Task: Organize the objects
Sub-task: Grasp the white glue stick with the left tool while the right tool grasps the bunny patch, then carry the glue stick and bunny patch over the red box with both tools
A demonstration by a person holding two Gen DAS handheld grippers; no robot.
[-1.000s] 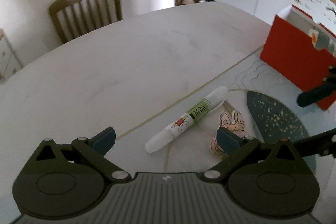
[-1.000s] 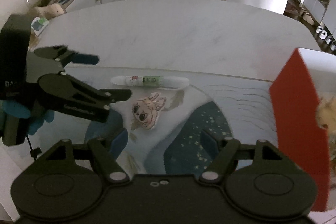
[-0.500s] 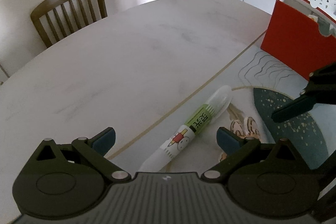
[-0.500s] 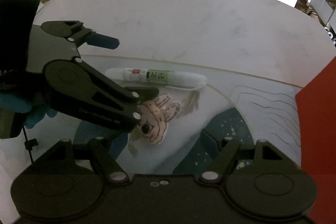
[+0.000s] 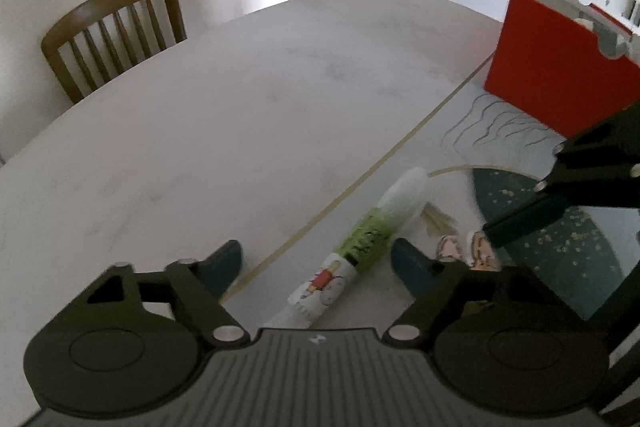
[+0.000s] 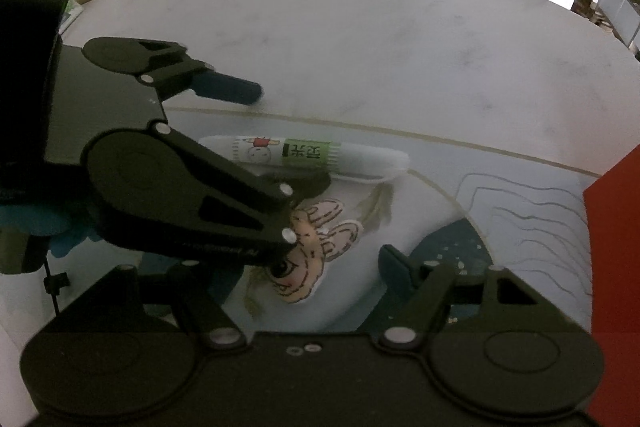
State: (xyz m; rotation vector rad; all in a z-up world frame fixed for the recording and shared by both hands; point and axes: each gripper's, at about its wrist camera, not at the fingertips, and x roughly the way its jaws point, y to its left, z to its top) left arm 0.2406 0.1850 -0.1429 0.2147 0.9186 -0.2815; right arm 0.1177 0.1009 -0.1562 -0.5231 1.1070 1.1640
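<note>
A white plastic tube (image 5: 362, 247) carries a green band and a red cartoon figure. The flat pink-and-cream cartoon-face sticker (image 6: 310, 259) has dark outlines; the mat (image 6: 460, 239) shows speckled teal and grey wavy lines.

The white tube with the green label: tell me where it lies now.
The white tube lies flat on the patterned mat near its gold edge line, between the closing, not yet touching jaws of the left claw, beside the cartoon sticker.

White tube (image 5: 352, 259) lying beside sticker (image 6: 312, 251)
</note>
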